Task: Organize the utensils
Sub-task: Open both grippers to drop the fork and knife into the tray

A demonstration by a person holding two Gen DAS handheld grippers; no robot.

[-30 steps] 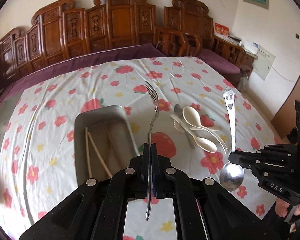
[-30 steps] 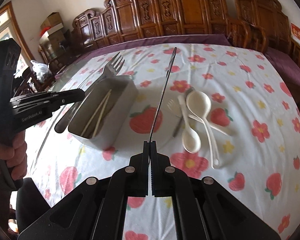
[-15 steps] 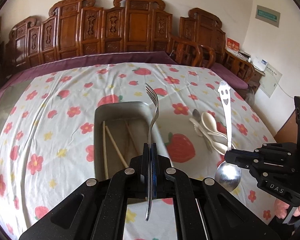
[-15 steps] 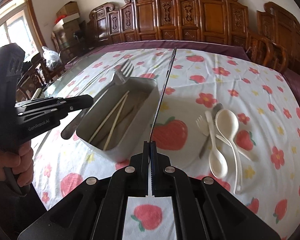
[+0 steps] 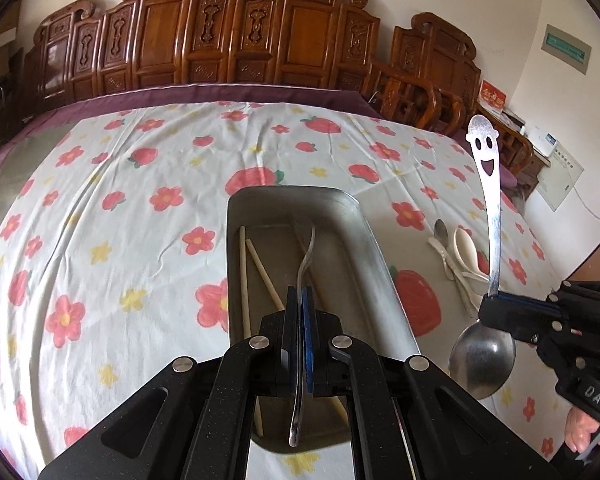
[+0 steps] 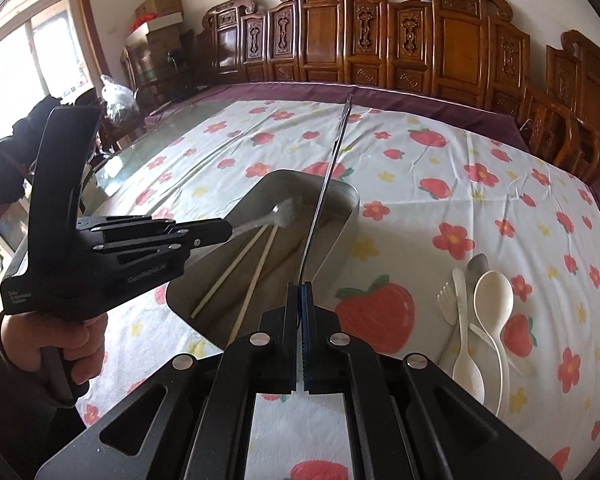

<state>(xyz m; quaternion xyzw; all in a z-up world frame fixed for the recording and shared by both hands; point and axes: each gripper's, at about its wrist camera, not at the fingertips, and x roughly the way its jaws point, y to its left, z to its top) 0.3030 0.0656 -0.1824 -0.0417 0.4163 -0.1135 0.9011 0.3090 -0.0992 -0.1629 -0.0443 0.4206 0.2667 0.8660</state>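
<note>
Left gripper (image 5: 300, 300) clenches the fork (image 5: 306, 256) above the tray (image 5: 380, 248); right gripper (image 6: 302, 296) clenches the spoon (image 5: 485, 356) beside the tray.

Fork (image 6: 288, 210) tines motion-blurred; chopsticks' (image 5: 256, 272) near ends hidden behind left hand-held gripper (image 5: 300, 304).

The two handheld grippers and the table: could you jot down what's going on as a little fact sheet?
left gripper: shut on a metal fork, tines pointing into the tray
right gripper: shut on a smiley-handled spoon
metal tray: holds two chopsticks
cloth: white plastic spoons and a small white fork lie piled right of the tray
</note>
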